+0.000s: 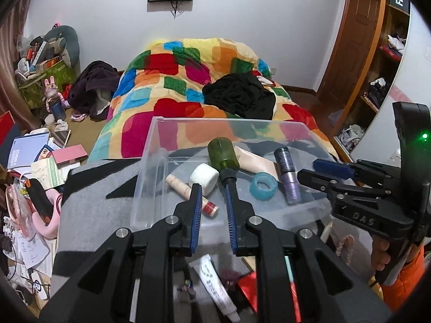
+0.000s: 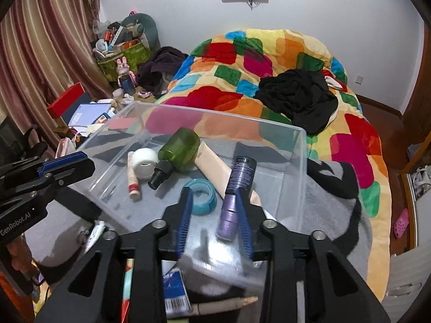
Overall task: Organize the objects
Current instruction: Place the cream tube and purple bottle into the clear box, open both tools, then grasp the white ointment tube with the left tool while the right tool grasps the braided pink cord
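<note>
Lying in the clear bin (image 2: 301, 161), a purple bottle (image 2: 234, 202); both tools (image 1: 212, 215) (image 2: 214, 219) gape.

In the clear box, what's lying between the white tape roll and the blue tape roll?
The green bottle lies between the white tape roll and the blue tape roll, its black nozzle pointing toward the near wall of the clear box. The right wrist view shows it best.

The open left gripper (image 1: 214, 215) hovers over a clear plastic bin (image 1: 150, 177) holding a green spray bottle (image 1: 223, 154) and teal tape roll (image 1: 263, 185).
</note>
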Demonstrator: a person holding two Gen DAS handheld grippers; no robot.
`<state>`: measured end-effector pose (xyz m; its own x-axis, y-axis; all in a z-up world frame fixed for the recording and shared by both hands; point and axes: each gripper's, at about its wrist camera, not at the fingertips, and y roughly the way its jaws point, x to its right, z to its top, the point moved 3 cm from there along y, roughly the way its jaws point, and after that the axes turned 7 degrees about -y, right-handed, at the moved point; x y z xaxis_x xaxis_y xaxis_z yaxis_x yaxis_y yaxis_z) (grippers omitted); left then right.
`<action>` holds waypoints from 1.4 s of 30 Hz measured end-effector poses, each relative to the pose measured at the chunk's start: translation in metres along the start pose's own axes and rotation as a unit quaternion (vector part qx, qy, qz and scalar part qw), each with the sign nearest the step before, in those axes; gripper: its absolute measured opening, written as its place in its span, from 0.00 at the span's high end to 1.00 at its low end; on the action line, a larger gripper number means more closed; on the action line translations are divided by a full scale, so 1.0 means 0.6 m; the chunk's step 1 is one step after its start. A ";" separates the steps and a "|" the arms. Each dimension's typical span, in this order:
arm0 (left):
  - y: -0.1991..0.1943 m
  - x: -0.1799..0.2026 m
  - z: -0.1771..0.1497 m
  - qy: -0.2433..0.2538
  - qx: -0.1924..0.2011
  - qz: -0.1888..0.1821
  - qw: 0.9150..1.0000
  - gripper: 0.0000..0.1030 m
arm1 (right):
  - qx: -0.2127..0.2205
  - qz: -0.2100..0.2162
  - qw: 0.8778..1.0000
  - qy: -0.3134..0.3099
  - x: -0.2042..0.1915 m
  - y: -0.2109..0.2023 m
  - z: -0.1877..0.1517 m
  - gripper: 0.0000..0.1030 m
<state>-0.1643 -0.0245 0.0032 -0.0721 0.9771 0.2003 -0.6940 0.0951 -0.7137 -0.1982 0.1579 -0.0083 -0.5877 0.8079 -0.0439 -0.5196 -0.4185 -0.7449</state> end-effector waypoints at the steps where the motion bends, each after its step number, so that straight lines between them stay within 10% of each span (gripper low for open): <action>1: -0.007 -0.001 -0.005 -0.001 0.002 0.001 1.000 0.75 | 0.007 0.000 1.000 0.002 0.001 -0.012 -0.003 0.59; 13: -0.036 0.002 -0.114 0.013 -0.026 0.009 1.000 0.69 | 0.048 -0.039 0.998 0.012 0.021 -0.118 -0.070 0.35; 29: -0.029 0.003 -0.195 -0.014 -0.061 0.003 0.998 0.69 | -0.007 -0.047 0.998 0.039 0.029 -0.094 -0.208 0.36; 42: -0.010 -0.017 -0.192 -0.056 -0.049 0.024 0.997 0.86 | -0.013 -0.041 0.998 0.048 0.029 -0.066 -0.223 0.87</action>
<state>-0.0770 -0.0132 -0.0718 -0.1870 0.9540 0.2342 -0.6155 0.0720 -0.7849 -0.1050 0.2442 -0.0689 -0.4807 0.8757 -0.0454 -0.5462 -0.3395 -0.7658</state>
